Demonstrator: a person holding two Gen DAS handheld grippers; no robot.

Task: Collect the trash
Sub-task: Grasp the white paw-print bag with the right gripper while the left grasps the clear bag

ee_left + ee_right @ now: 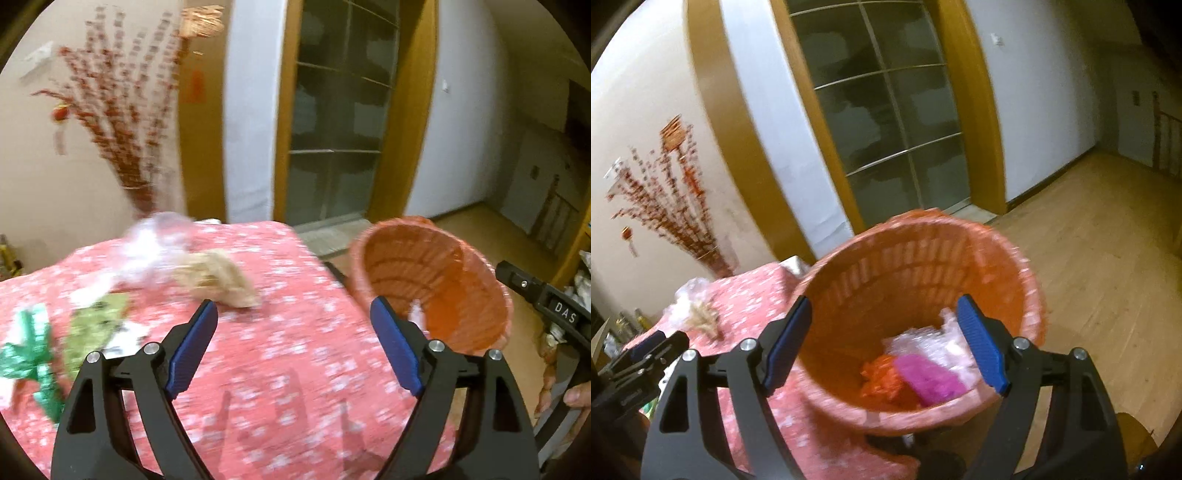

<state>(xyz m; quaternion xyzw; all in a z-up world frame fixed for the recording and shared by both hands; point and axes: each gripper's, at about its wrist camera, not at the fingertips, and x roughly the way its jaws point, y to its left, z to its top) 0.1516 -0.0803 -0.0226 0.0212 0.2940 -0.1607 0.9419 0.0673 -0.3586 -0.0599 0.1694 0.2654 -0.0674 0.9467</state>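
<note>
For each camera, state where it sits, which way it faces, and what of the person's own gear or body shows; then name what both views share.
Left wrist: sits on the left gripper, looking forward and down over the pink tablecloth at scattered trash; its open blue-padded fingers show, plus the right gripper's body and a hand at right.
Right wrist: sits on the right gripper, looking down into the orange basket; its open fingers show, the left gripper at lower left.
Shared: basket, tablecloth, tan crumpled wrapper, glass door, red branch decoration.
</note>
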